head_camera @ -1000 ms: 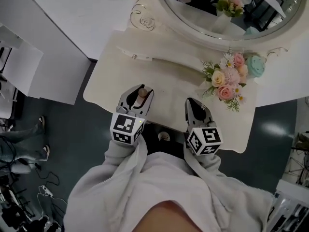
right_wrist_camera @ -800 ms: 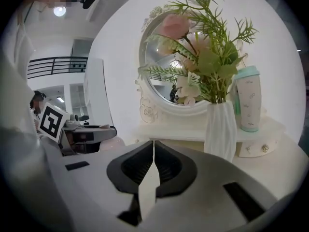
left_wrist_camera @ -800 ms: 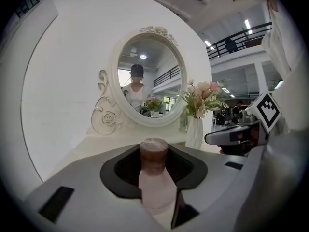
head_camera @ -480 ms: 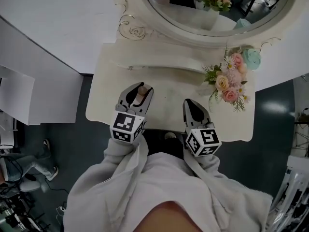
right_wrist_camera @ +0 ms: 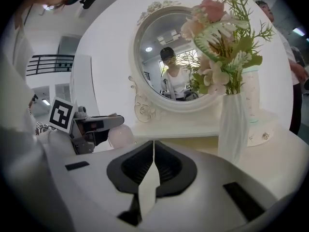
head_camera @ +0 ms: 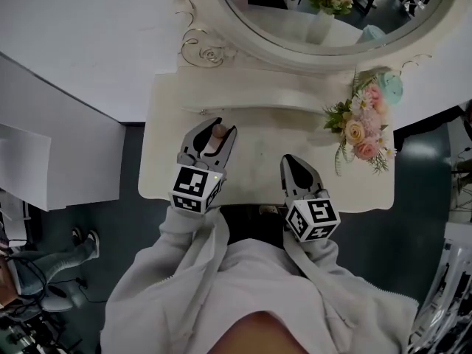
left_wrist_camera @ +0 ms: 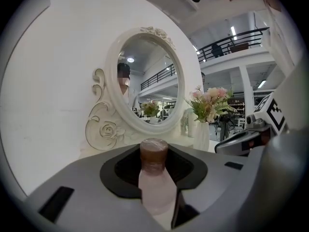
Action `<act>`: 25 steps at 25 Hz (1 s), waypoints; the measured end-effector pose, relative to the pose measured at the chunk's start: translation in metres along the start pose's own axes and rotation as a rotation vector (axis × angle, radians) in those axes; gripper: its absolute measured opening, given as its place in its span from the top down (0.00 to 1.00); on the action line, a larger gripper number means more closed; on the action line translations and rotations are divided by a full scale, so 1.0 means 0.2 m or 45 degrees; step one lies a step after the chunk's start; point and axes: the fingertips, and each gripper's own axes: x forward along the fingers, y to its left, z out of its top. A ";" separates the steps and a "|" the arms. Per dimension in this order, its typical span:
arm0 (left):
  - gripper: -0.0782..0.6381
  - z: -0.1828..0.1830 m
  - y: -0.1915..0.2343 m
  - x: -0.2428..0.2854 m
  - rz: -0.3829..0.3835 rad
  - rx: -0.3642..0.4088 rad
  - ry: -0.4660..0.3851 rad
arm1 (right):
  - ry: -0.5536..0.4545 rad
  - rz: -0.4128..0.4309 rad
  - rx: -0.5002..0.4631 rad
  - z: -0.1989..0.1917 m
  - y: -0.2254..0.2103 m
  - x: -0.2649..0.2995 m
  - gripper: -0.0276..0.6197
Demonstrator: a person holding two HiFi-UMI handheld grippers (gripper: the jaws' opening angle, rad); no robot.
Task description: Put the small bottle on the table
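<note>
In the head view, the left gripper (head_camera: 209, 129) hangs over the cream-white ornate dressing table (head_camera: 258, 152), holding the small pale-pink bottle with a brown cap (head_camera: 218, 132), while the right gripper (head_camera: 293, 164) sits beside it near the table's front edge. The left gripper view shows its jaws partly closed, pressing on the upright bottle's body, facing the oval white-framed mirror (left_wrist_camera: 145, 79). In the right gripper view the jaws meet on nothing, so the bottle seems to have reached the table, with setting down and release left.
</note>
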 end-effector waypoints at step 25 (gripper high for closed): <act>0.69 -0.01 0.40 0.57 0.019 -0.018 0.012 | 0.064 -0.101 -0.008 0.02 0.00 0.16 0.90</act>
